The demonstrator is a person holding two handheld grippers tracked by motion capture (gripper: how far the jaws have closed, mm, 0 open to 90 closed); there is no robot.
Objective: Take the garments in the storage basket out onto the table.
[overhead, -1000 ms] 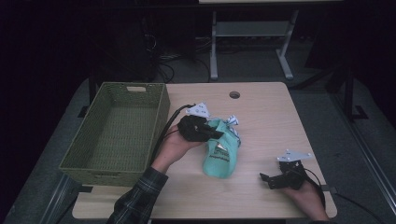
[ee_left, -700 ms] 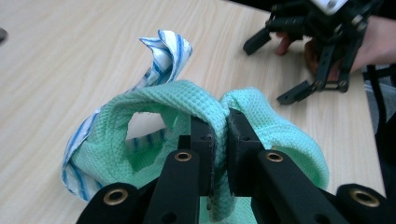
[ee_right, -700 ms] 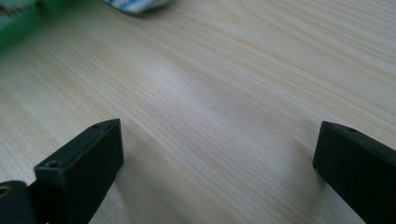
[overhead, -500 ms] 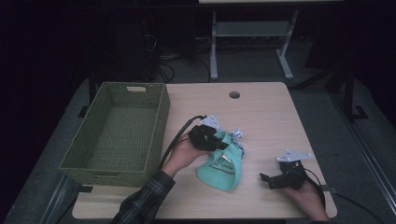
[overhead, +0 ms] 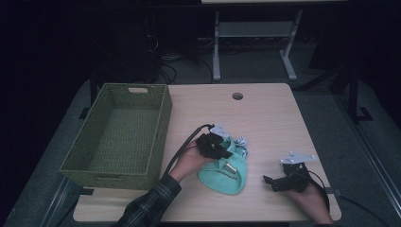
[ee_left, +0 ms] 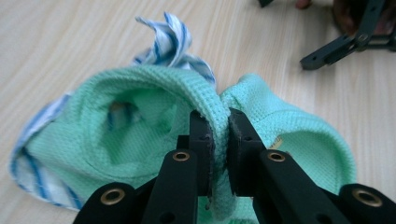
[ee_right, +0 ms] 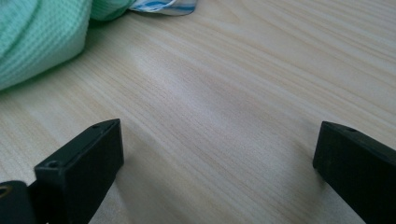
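1. Jaws first: the left gripper (ee_left: 219, 128) is clamped on a folded edge of the mint-green cloth (ee_left: 154, 121), pads pressing the thick waffle-weave hem from both sides; the right gripper (ee_right: 217, 154) stands wide apart with nothing between its jaws but bare wood.
2. Largest on the scene, the wooden table (overhead: 265, 118) carries everything; its pale top leaves room for spreading fabric.
3. Next, the green woven basket (overhead: 161, 113) sits at the table's left, empty, probably the place where the cloth ends up.
4. Then the mint-green cloth lies bunched near the table's front middle (overhead: 224, 172), just right of the basket, one edge lifted by the left gripper (overhead: 215, 146); pinching the hem gives a firm hold on limp material.
5. Smaller, a blue-and-white striped cloth (ee_left: 173, 42) peeks from under and behind the green one, touching it.
6. Smallest, the right gripper (overhead: 283, 182) rests low near the front right corner, apart from the cloth, seemingly waiting to take a second edge.
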